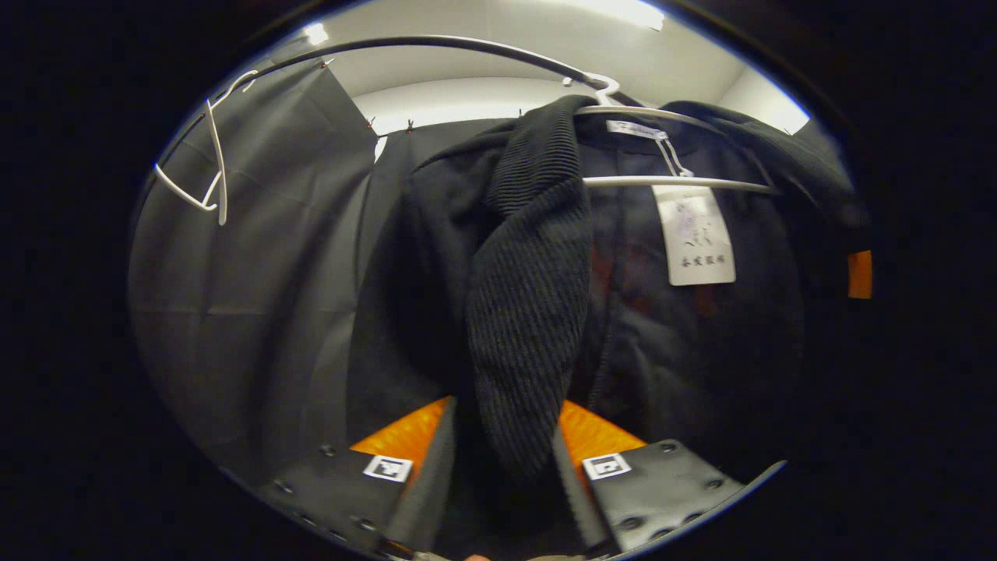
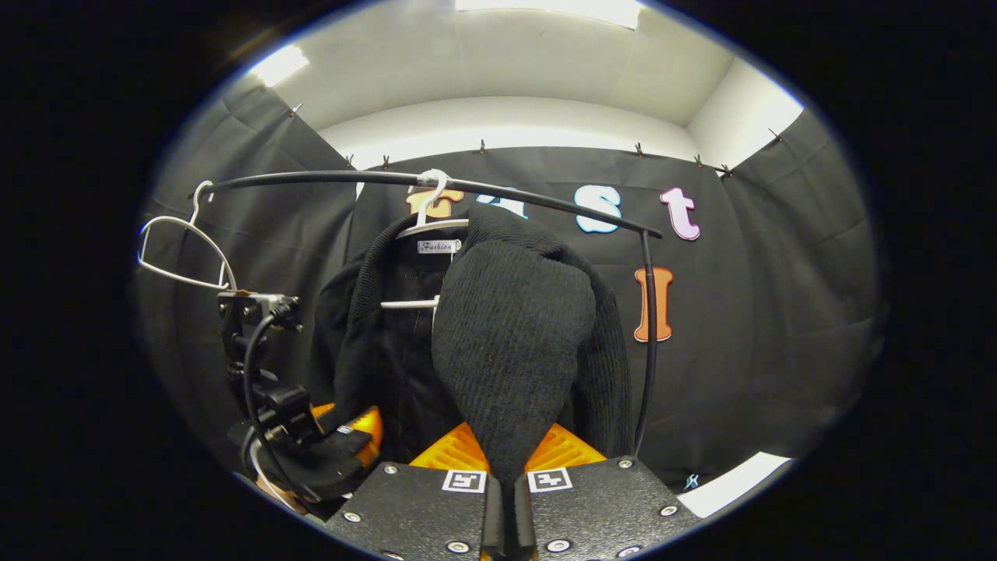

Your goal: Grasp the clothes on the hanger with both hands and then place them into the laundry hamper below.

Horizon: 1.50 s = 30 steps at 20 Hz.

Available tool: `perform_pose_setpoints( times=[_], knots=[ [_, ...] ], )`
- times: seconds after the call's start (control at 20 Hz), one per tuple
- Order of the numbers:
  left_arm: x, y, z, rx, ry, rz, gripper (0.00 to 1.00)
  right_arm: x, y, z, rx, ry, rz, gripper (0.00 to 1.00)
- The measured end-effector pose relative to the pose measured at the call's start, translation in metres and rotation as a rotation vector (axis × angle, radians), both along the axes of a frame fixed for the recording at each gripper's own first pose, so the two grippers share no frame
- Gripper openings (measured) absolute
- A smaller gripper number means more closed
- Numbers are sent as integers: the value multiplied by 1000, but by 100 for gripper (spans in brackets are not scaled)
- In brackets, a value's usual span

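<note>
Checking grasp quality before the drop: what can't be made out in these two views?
Left gripper view: whether the left gripper presses the jacket; its ribbed collar covers the contact.
Left gripper view: the tag, print too small.
Right gripper view: the jacket's hem, cut off behind the right gripper.

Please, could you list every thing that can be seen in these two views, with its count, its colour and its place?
black jacket: one, black ribbed knit, hanging on a white hanger
white hanger: one, white, on the rail, carrying the jacket
empty hanger: one, white, at the rail's left end
rail: one, black, curved, across the booth
tag: one, white, inside the jacket below the collar
left gripper: one, fingers on either side of a jacket fold
right gripper: one, fingers close together, a jacket fold between them
</note>
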State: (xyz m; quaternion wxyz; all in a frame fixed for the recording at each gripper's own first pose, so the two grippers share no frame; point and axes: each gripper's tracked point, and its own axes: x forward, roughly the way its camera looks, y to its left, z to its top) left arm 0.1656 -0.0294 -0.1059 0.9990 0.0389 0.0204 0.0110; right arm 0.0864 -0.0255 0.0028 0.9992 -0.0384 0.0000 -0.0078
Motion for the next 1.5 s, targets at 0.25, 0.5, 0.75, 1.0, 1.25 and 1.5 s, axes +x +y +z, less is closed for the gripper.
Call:
perform_pose_setpoints(
  times=[0.25,0.5,0.75,1.0,1.25,1.5],
  knots=[
    [-9,32,42,-57,-39,13,16,4,-26,16,-39,-35,-40,5],
    [-18,78,121,-6,-155,103,9,-6,-84,82,-58,-176,-129,5],
    [-13,93,204,98,-325,122,12,7,-135,138,-71,-237,-205,5],
    [-5,92,237,84,-372,131,9,66,-159,164,-144,-228,-234,4],
    [5,101,244,116,-361,174,12,116,-157,139,-146,-183,-196,4],
    [34,134,241,166,-328,235,11,113,-139,91,-144,-117,-157,5]
  ],
)
